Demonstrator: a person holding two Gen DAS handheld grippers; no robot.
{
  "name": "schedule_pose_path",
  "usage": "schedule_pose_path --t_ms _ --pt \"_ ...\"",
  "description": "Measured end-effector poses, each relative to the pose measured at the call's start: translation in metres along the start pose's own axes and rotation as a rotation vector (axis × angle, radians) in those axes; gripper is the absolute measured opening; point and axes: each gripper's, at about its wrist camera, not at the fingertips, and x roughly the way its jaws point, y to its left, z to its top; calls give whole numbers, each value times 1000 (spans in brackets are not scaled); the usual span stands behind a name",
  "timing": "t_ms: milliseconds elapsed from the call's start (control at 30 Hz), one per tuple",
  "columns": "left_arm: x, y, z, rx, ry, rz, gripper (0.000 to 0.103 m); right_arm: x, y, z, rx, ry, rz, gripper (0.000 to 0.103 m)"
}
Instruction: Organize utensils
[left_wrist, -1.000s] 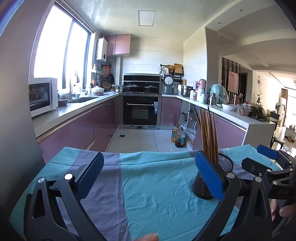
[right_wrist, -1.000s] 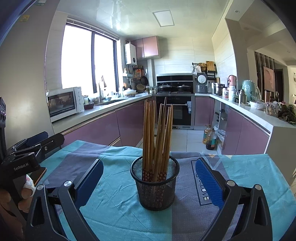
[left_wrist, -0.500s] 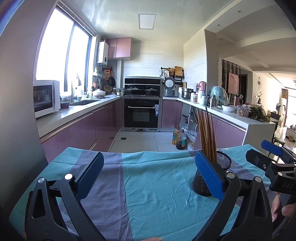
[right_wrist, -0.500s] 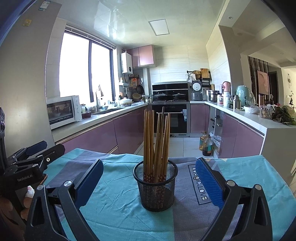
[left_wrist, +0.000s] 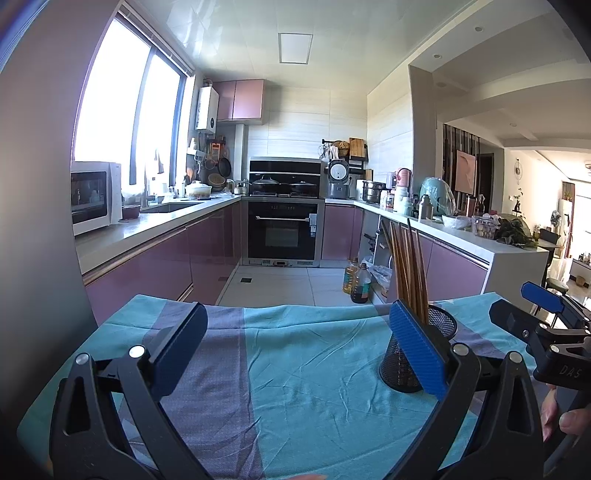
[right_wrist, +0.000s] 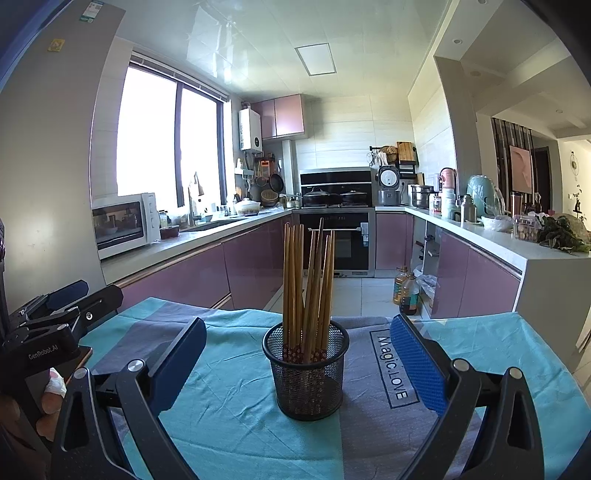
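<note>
We held both grippers, left (left_wrist: 295, 350) & right (right_wrist: 297, 363), jaws spread, empty; bumping the mesh holder (right_wrist: 306, 373) w/ chopsticks (right_wrist: 308, 280) could've tipped it.

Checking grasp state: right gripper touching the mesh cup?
Apart. The right wrist view shows the right gripper open, teal cloth visible between each finger and the mesh cup.
</note>
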Motion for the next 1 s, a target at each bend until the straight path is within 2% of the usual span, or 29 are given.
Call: schedule_pose_path --t_ms 1000 --pt "-3 0 -4 0 -5 0 97 -3 2 3 7 -6 -7 97"
